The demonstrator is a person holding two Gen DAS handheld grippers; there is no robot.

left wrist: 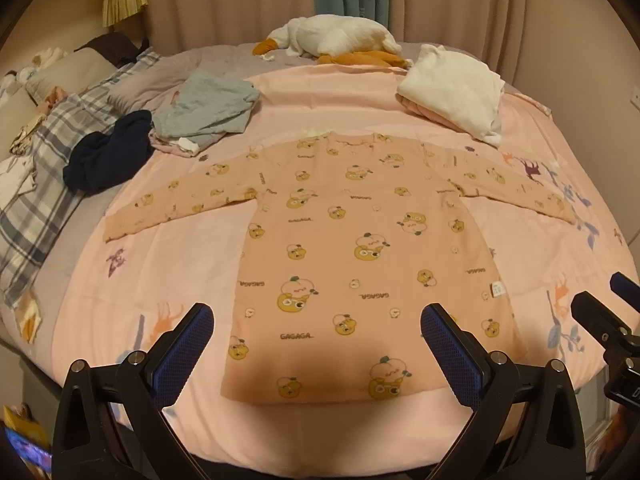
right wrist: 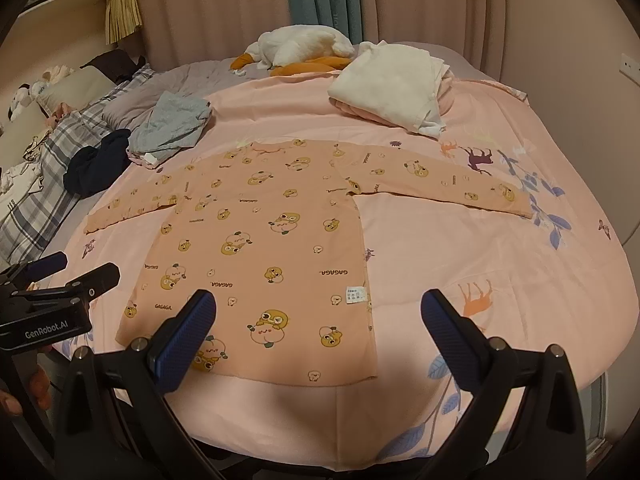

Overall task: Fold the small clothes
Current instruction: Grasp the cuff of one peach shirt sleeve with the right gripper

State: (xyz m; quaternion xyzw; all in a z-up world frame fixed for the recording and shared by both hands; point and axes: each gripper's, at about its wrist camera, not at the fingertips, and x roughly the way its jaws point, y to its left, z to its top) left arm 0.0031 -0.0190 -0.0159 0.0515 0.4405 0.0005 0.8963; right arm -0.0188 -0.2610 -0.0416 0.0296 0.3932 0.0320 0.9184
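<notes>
Peach shirt [left wrist: 360,240] lies flat—both grippers, left [left wrist: 316,344] and right [right wrist: 318,330], jaws spread, empty; probably fold a sleeve [right wrist: 440,188] inward first.

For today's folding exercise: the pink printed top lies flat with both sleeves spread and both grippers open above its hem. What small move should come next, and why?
Probably lower the right gripper onto the right sleeve to fold it inward; the top lies flat, unfolded.

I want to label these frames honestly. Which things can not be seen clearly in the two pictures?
- Care label on the pink shirt: print too small, both views.
- Shirt's hem corner: hidden behind a finger of the right gripper, right wrist view.
- Clothes under the grey garment: mostly covered.
- Items beside the plaid pillow: cut off by the fisheye edge, left wrist view.
</notes>
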